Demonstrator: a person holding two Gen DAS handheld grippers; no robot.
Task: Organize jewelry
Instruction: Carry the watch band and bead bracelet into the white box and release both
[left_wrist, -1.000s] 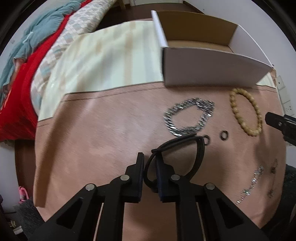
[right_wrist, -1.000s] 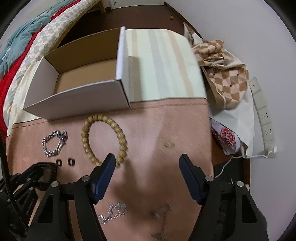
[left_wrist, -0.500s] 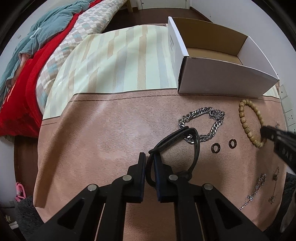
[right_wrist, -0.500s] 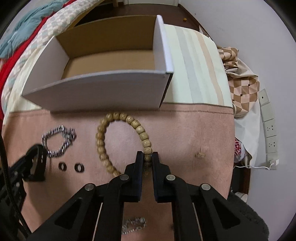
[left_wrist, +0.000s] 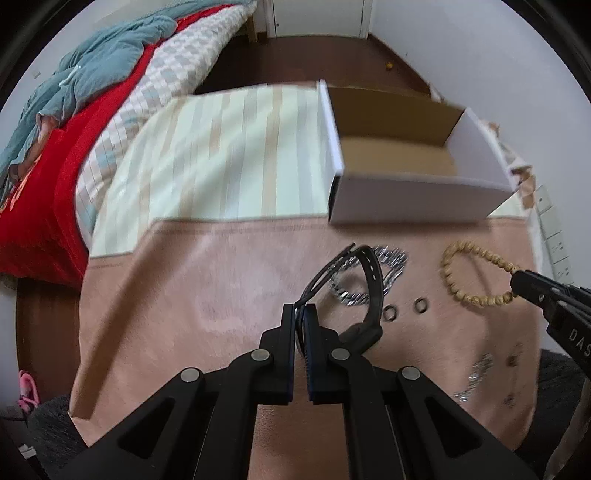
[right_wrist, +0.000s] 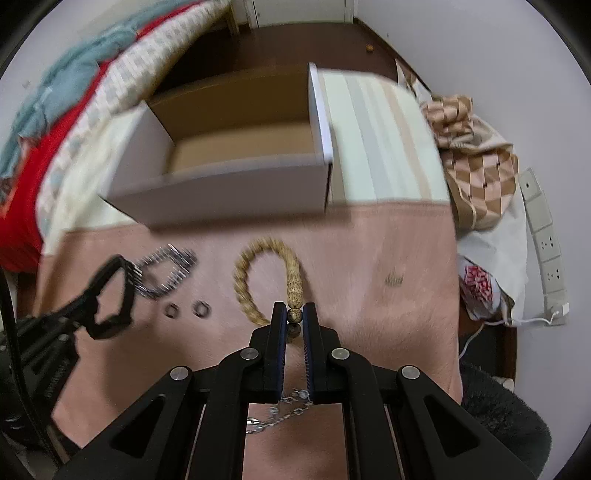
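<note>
Fingers of my left gripper (left_wrist: 302, 314) are pressed together on a black band (left_wrist: 370, 280), which loops up and forward from the tips and hangs over the pink cloth (left_wrist: 221, 295). My right gripper (right_wrist: 295, 314) is clamped on a bead of the bead bracelet (right_wrist: 269, 280); the rest of that loop trails ahead of the tips, part of it lifted off the cloth (motion blur keeps me from saying how much).

Below the right gripper, nearest me, a thin silver chain (right_wrist: 280, 410) lies on the cloth. In the left view the same kind of sparkly piece (left_wrist: 476, 376) sits to the right, with two small dark bits (left_wrist: 511, 360) just beside it that I cannot identify.

Further out, two small dark rings (left_wrist: 404, 309) lie side by side, apart from each other, between the band and the bracelet. Just past them rests a silver chain bracelet (left_wrist: 388, 266), partly hidden behind the band in the left view. A small dark smudge of an object (right_wrist: 393, 280) lies on the cloth right of the beads, too blurred to name.

Beyond the jewelry stands an open box (right_wrist: 221, 199), white outside and brown inside, at the line where the pink cloth meets a striped cloth (left_wrist: 221, 155). Farthest back, a bed (left_wrist: 74, 129) with red and teal covers, and a power strip (right_wrist: 543, 236) on the floor at right.
</note>
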